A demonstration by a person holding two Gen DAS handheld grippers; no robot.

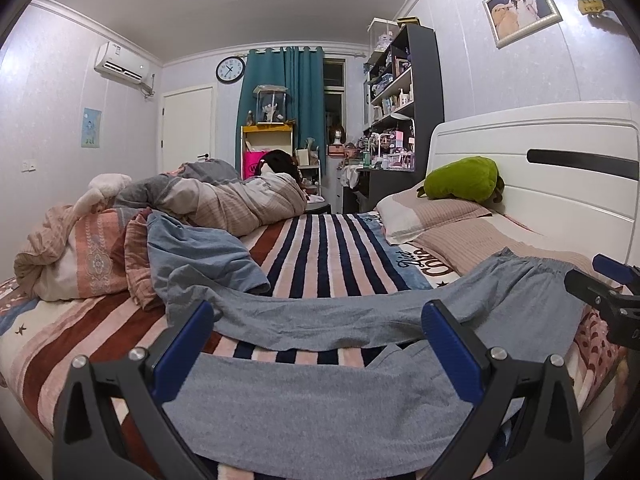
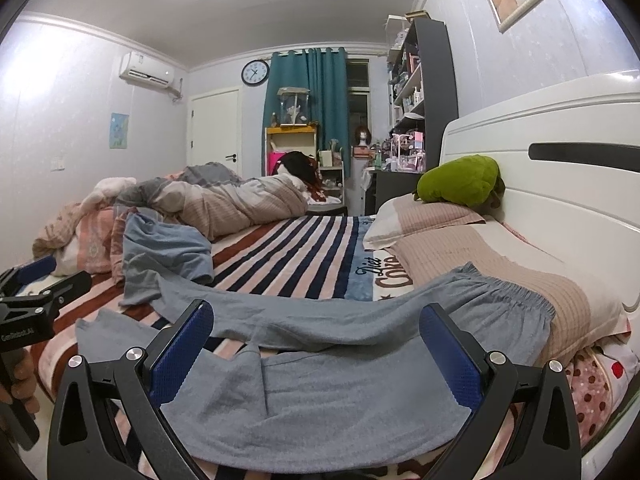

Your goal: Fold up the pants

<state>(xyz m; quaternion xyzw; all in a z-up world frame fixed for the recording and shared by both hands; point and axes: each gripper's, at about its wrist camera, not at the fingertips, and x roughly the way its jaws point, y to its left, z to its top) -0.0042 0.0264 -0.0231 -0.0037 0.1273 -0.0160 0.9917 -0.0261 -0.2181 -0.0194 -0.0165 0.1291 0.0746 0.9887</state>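
Crowding the grey pants [image 1: 320,320]: blue garment [image 1: 200,256], pillow [image 2: 500,280]; both claws [image 1: 318,344] [image 2: 316,344] gape wide, empty.

Matt, seemingly soft knit pants [image 1: 320,392]

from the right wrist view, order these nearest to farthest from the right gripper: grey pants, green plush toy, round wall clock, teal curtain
From the right gripper:
1. Grey pants, spread on the bed right under the open fingers.
2. Green plush toy, right, on the pillow by the headboard.
3. Round wall clock and teal curtain, far wall; too close to call.
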